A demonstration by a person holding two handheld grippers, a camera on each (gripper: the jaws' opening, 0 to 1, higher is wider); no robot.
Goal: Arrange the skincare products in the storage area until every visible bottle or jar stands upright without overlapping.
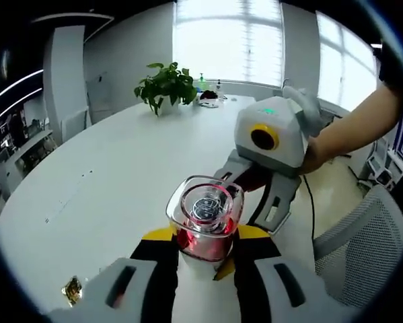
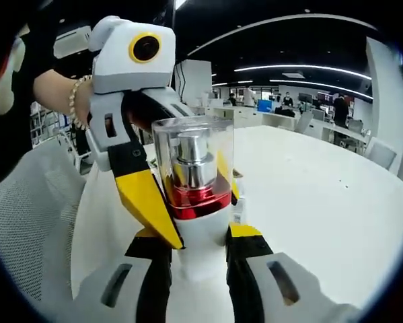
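Both grippers meet at one bottle (image 2: 193, 195) (clear cap, red band, white base) upright over the white table (image 1: 107, 175). Left gripper (image 1: 204, 259) clamps it, and right gripper (image 2: 200, 252) grips the base, probably steadying it for upright placement.

Red, white and clear bottle between yellow-and-black jaws
The bottle (image 2: 194, 195) had a clear cap over a silver pump, a red band beneath and a white body; from above its inside (image 1: 204, 219) glowed red under clear plastic. The right gripper (image 2: 198, 259) was pale grey with black jaws tipped yellow, and the left gripper (image 1: 198, 259) wore the same colours. The other gripper's housing was white-grey with a yellow ring and a small green light. The table (image 1: 120, 168) was plain white, the plant (image 1: 165, 86) deep green in a white pot, the chair (image 1: 369, 249) grey mesh
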